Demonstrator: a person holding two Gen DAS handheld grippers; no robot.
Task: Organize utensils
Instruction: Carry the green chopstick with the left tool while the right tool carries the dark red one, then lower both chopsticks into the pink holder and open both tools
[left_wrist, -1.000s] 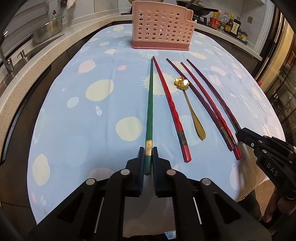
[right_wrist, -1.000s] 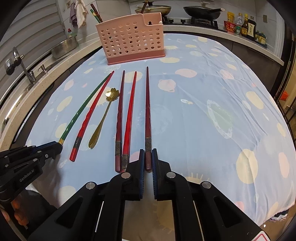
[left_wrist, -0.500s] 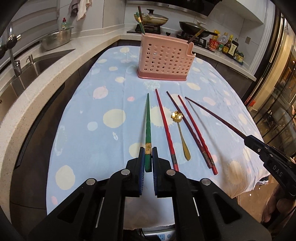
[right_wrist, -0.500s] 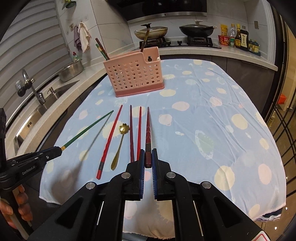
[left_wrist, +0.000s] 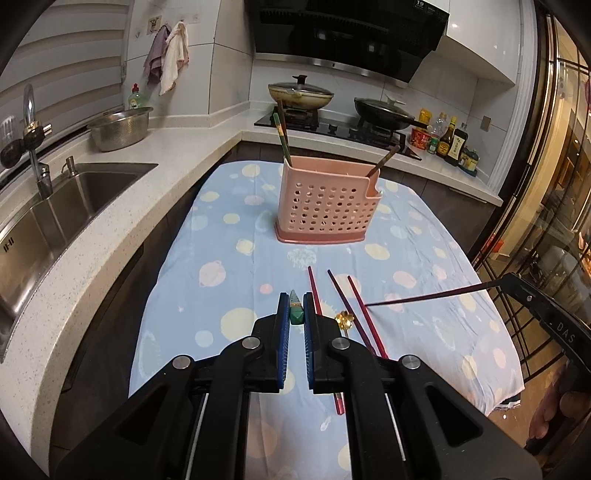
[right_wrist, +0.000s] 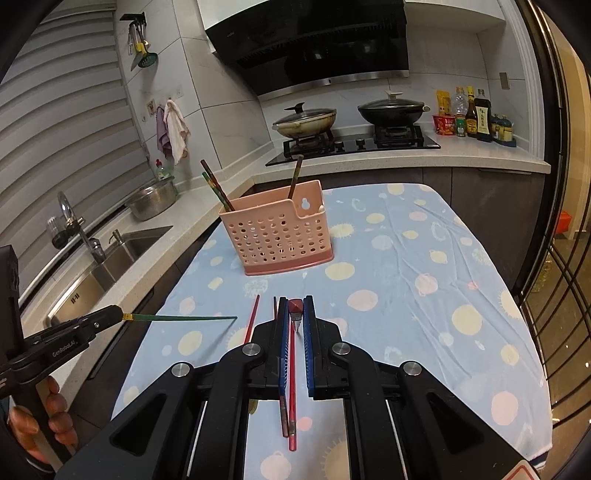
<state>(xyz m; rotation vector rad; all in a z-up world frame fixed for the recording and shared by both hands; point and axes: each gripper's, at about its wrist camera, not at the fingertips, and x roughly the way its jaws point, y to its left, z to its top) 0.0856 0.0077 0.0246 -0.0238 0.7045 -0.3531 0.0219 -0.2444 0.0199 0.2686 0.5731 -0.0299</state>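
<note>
Two chopsticks have come off the cloth since a second ago: the green chopstick (right_wrist: 181, 317), which lay flat at the left of the row, now hangs in the air clamped at its thick end by the left gripper (left_wrist: 296, 317), and the dark red chopstick (left_wrist: 424, 295), then the rightmost of the row, is likewise lifted and clenched at its butt by the right gripper (right_wrist: 295, 314). Each stick juts forward from its jaws with the tip clear of the table, the green one slanting toward the right, the dark red one toward the left. Left lying on the blue spotted tablecloth (right_wrist: 406, 266) are three red chopsticks (left_wrist: 364, 317) and the gold spoon (left_wrist: 344, 320), near the front edge and between the two raised tools. Farther off, in the middle of the table, stands the pink perforated holder (left_wrist: 325, 206), which already has a few chopsticks leaning in it. Judging by this, the pick-up is done and the carry to the holder comes next; both sticks need tipping upright and lowering into it, and the thin tips may catch on its rim. Beyond lie the sink (left_wrist: 74, 199) at left and the stove (right_wrist: 354, 142) at the far wall.
</note>
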